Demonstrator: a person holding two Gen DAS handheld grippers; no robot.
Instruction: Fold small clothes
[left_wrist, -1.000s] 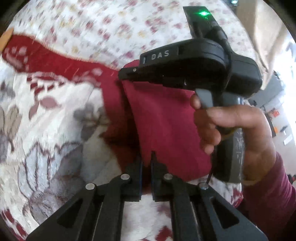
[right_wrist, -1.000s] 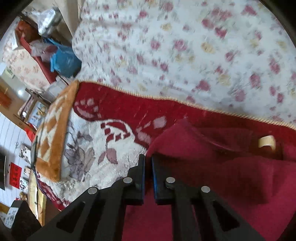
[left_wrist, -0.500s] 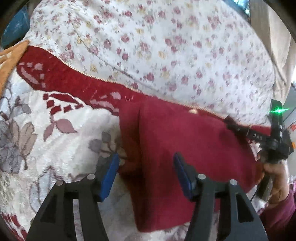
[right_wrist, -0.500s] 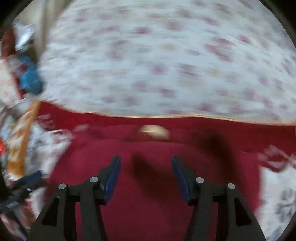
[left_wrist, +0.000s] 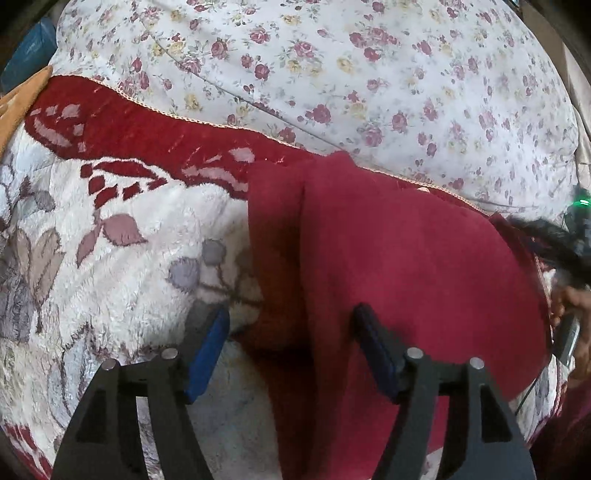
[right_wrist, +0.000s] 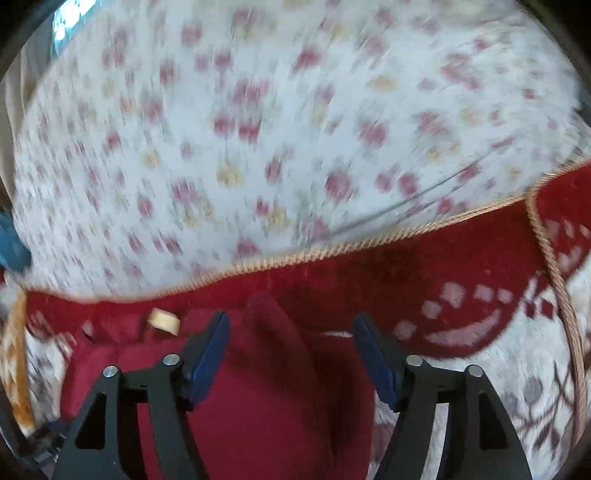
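Between my two grippers, a small dark-red fleece garment (left_wrist: 399, 266) is lying folded on a plush white blanket with grey-and-maroon leaf motifs and a red border (left_wrist: 122, 280). Seen from the left wrist camera, my left gripper (left_wrist: 291, 350) is hanging over the garment's near left edge with its blue-padded fingers (left_wrist: 207, 350) spread wide and gripping nothing; one pad is sitting over the blanket, the other over the red cloth. A lengthwise crease is running up the garment from between the fingers, and a narrower flap is lying to its left. At the far right edge of this view I am seeing my right hand (left_wrist: 572, 314) wrapped around the black handle of the other tool, blurred, with a green light glowing above it. Seen from the right wrist camera, my right gripper (right_wrist: 291, 354) is likewise standing wide open and empty, its fingers (right_wrist: 373, 354) straddling a raised ridge of the garment (right_wrist: 266, 406) near the top edge. A small cream label (right_wrist: 164, 320) is showing just left of the left finger. Beyond the blanket's gold corded edging (right_wrist: 369, 242), a white quilt printed with small pink and yellow roses (left_wrist: 369, 74) is filling the background; it is motion-blurred in the right view.
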